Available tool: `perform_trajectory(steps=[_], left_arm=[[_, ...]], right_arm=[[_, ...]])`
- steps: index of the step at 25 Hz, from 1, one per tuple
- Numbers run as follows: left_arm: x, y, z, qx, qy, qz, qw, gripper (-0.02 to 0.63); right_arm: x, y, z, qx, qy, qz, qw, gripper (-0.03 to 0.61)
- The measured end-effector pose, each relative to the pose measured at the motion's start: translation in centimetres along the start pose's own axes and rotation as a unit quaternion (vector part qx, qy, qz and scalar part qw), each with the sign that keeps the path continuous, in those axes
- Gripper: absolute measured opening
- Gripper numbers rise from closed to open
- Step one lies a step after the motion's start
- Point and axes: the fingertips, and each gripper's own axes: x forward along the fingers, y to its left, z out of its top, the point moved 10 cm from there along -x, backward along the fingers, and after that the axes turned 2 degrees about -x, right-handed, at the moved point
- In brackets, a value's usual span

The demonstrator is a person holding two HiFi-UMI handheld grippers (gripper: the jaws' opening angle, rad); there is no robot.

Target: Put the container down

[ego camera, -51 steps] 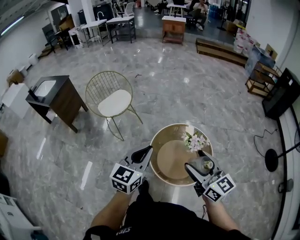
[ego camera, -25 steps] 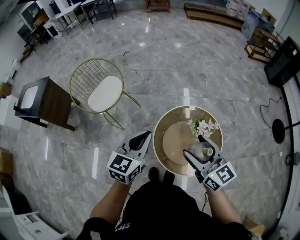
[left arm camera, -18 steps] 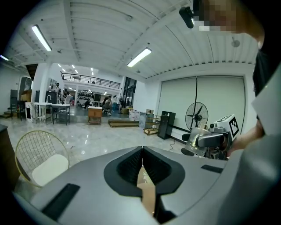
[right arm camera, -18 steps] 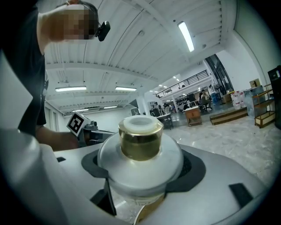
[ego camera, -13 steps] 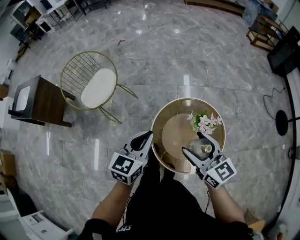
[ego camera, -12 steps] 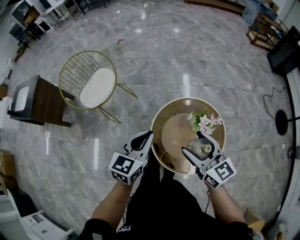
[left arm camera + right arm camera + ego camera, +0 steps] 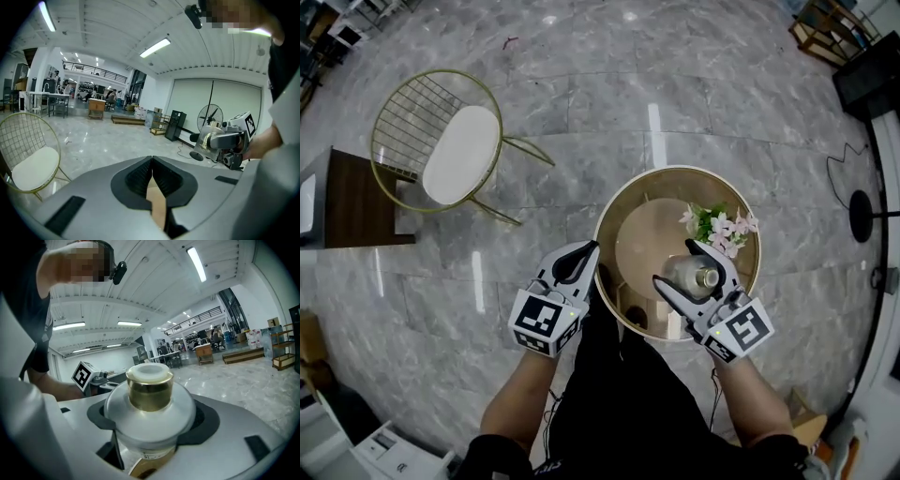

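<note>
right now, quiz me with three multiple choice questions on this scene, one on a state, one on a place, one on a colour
1. The left gripper is: A wide open; B shut with nothing in it; C half open.
2. The container is: A in the left gripper; B held in the right gripper over the round table; C released on the round table.
3. The container's collar is: A gold; B red; C blue.

Answers:
1 B, its jaws meet with nothing between them.
2 B, the jaws clamp its body and the head view shows it above the tabletop.
3 A, a gold band sits under the white top.
</note>
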Motion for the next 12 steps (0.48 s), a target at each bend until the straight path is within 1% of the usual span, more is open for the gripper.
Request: perform_trajectory(steps=[4, 8, 12], left_arm=[[2.1, 2.7, -2.5, -0.015, -0.005, -0.006, 0.9999, 0.017], [3.7, 5.2, -5.5, -0.021, 0.017, -0.017, 0.9995, 0.016], [4.9, 7.3, -7.9, -0.023, 0.033, -0.013, 0.9991, 0.015]], right_arm=[[3.8, -1.4, -3.4, -0.001, 0.027, 0.0, 1.0, 0.342], [7.6, -2.4, -6.4, 0.01, 0.041, -0.003, 0.999, 0.342], [10.7, -3.4, -8.9, 0.005, 0.053, 0.003, 0.999, 0.342]])
